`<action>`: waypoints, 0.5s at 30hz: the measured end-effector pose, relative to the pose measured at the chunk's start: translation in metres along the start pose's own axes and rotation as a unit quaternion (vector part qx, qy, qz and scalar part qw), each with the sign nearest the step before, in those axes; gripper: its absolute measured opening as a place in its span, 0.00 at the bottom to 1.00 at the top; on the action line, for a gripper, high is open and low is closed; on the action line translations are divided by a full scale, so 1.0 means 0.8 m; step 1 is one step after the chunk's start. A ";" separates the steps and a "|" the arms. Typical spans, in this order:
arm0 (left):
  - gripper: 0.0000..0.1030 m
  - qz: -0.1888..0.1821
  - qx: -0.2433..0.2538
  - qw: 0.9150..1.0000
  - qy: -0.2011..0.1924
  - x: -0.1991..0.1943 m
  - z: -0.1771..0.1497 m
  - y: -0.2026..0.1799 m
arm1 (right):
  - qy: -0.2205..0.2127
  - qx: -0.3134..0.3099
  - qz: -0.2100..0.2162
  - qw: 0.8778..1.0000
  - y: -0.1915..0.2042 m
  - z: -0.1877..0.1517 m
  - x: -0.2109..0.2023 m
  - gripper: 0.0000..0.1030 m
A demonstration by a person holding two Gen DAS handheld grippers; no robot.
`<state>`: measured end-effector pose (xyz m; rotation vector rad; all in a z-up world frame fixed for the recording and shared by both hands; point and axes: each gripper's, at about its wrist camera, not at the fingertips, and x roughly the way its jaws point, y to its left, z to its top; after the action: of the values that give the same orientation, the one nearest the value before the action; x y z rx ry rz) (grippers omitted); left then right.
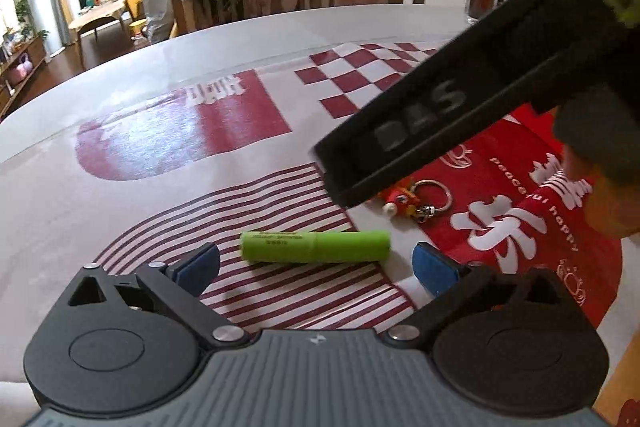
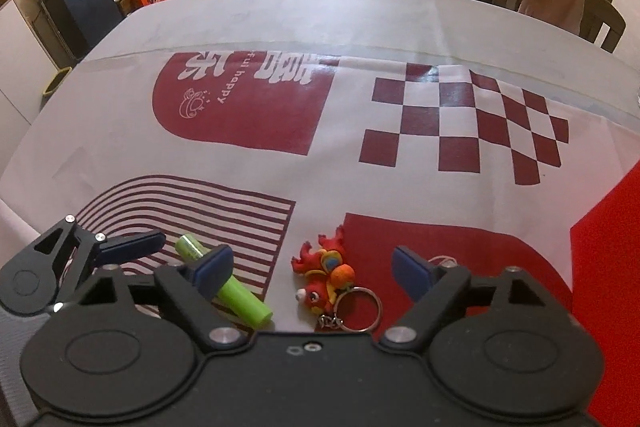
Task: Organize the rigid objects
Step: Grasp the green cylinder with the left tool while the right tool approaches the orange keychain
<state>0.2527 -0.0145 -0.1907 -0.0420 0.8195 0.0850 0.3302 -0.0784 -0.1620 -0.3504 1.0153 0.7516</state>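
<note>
I'm holding the left gripper (image 1: 316, 263) wide open around the green tube (image 1: 315, 247), which is lying flat on the striped cloth (image 1: 280, 291). My right gripper (image 2: 312, 273) is gaping open too, straddling the keychain (image 2: 326, 279) nearby.

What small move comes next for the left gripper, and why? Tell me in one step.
Probably ease the left gripper forward and down until its pads flank the green tube, then close. Its jaws stand open and empty, the tube lies crosswise just beyond the fingertips on the striped print, and nothing blocks it. The right gripper is also open, lined up on the red dragon keychain.
</note>
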 end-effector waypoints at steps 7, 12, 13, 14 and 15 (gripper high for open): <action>1.00 -0.001 0.003 1.000 0.002 0.012 0.000 -0.002 | 0.012 -0.014 -0.005 1.000 0.003 -0.003 0.014 0.61; 0.99 -0.002 0.001 1.000 -0.003 0.012 -0.002 0.001 | 0.018 -0.027 -0.011 0.999 0.009 -0.008 0.020 0.49; 0.99 -0.003 0.001 1.000 -0.003 0.013 -0.003 0.001 | 0.018 -0.031 -0.014 0.999 0.010 -0.009 0.020 0.46; 0.99 -0.005 0.000 1.000 -0.004 0.013 -0.003 0.003 | 0.017 -0.034 -0.016 0.999 0.011 -0.010 0.019 0.44; 0.99 -0.007 -0.001 1.000 -0.005 0.012 -0.003 0.003 | 0.016 -0.034 -0.020 0.999 0.011 -0.010 0.019 0.41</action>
<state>0.2572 -0.0117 -0.1995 -0.0504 0.8094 0.0725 0.3234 -0.0708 -0.1784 -0.4421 1.0121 0.7487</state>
